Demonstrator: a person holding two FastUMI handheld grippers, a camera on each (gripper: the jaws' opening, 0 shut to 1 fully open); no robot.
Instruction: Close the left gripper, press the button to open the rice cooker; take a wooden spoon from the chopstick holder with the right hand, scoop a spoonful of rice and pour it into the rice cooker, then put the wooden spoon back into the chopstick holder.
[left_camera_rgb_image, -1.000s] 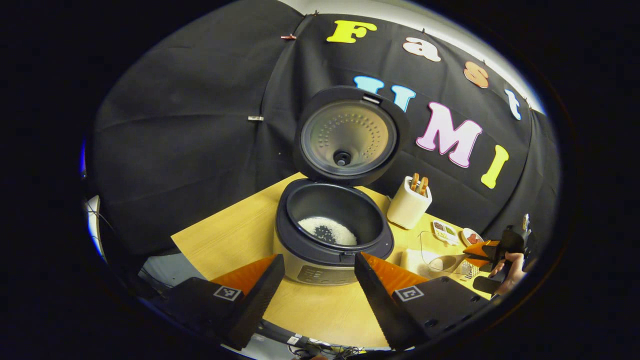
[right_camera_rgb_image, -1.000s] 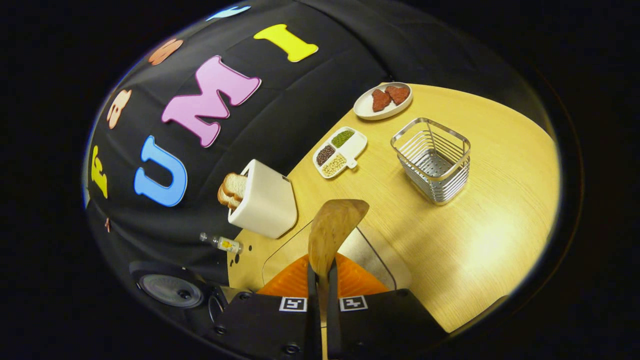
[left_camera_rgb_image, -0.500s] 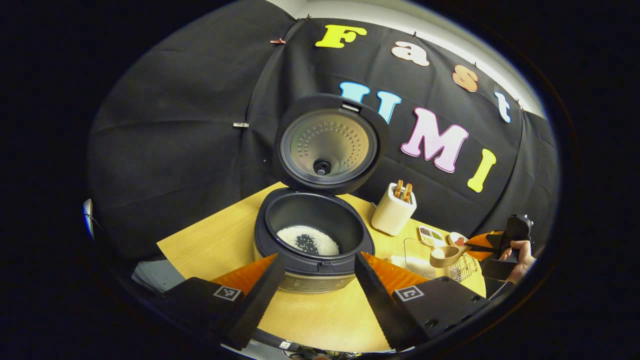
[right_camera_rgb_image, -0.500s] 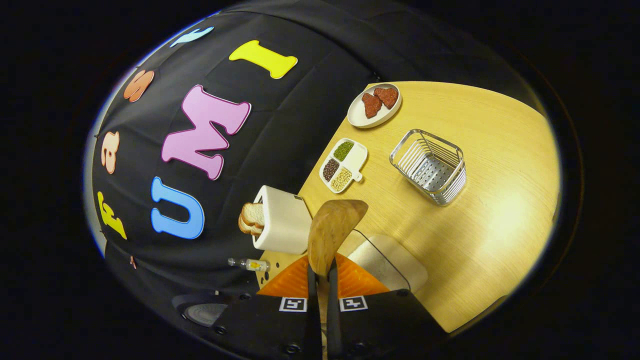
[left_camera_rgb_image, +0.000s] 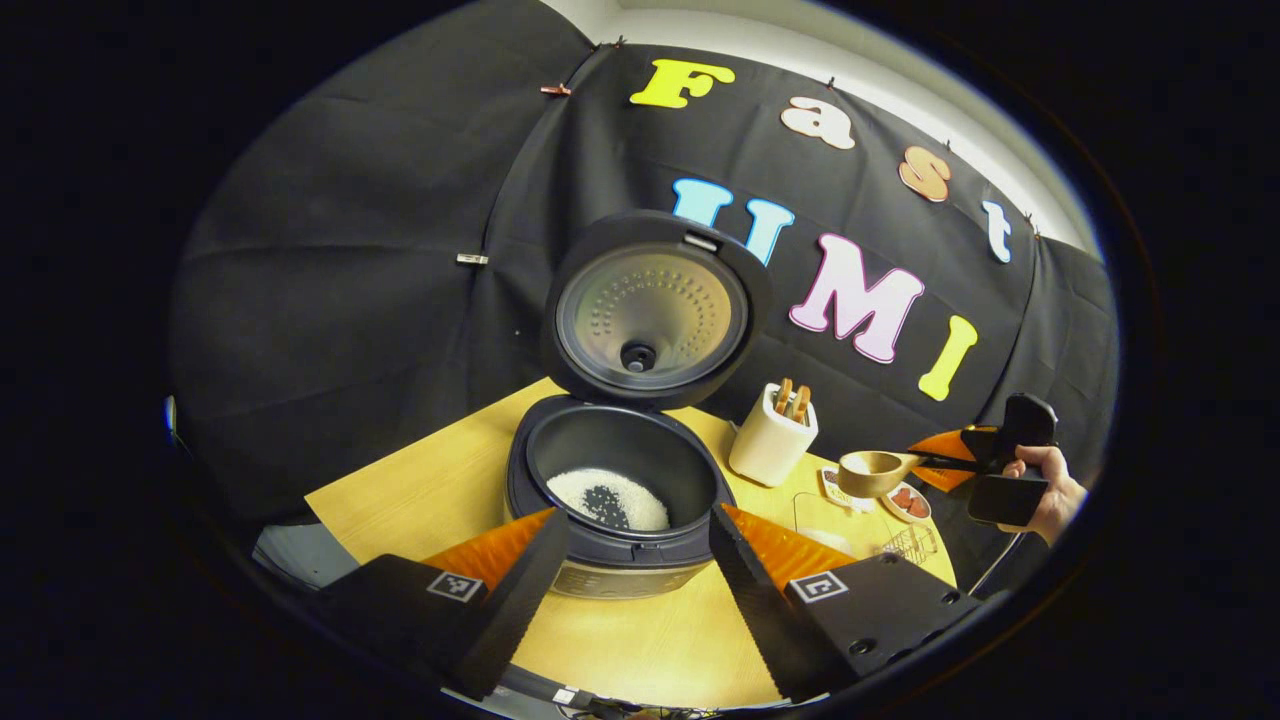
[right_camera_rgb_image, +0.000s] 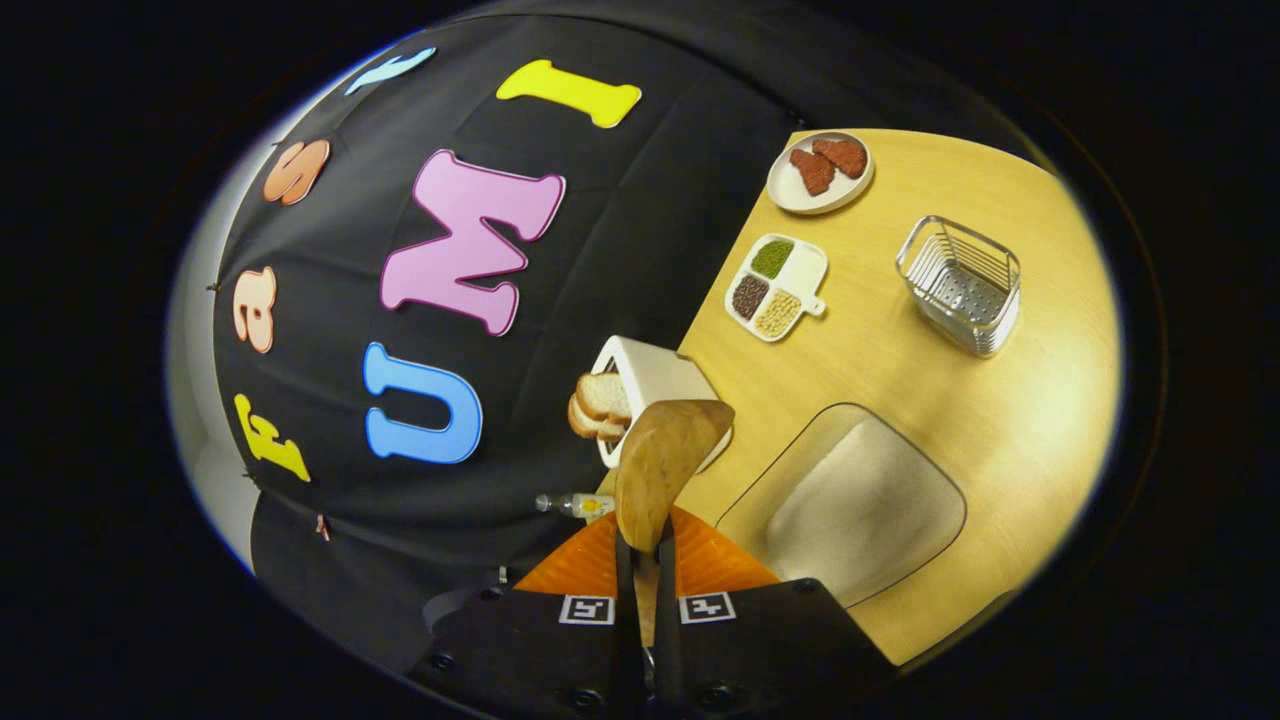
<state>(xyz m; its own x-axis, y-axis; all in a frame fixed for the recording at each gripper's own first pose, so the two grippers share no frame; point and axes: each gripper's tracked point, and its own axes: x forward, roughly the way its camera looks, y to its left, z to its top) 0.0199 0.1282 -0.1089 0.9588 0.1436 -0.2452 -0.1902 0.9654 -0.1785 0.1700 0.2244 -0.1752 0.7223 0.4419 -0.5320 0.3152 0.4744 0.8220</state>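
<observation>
The rice cooker (left_camera_rgb_image: 612, 540) stands open with its lid (left_camera_rgb_image: 650, 312) upright, and white rice (left_camera_rgb_image: 610, 497) lies in the dark pot. My left gripper (left_camera_rgb_image: 637, 518) hangs open just in front of the cooker, its fingers spread to either side. Off to the right, a hand holds my right gripper (left_camera_rgb_image: 945, 461) in the air, shut on the handle of the wooden spoon (left_camera_rgb_image: 872, 470). In the right gripper view the spoon (right_camera_rgb_image: 665, 455) sticks forward from my right gripper (right_camera_rgb_image: 643, 545), above the clear rice container (right_camera_rgb_image: 850, 505). The wire chopstick holder (right_camera_rgb_image: 960, 285) stands farther out. Whether rice is in the spoon is hidden.
A white toaster (right_camera_rgb_image: 655, 375) holding bread slices (right_camera_rgb_image: 600, 405) stands by the wall, between cooker and container. A divided dish of beans (right_camera_rgb_image: 775, 290) and a plate of meat (right_camera_rgb_image: 820, 170) sit behind the holder. A small bottle (right_camera_rgb_image: 570, 505) lies near the wall.
The right gripper has lifted the spoon up from the rice container and carried it higher above the table. The left gripper has drawn back slightly from the cooker and stays open.
</observation>
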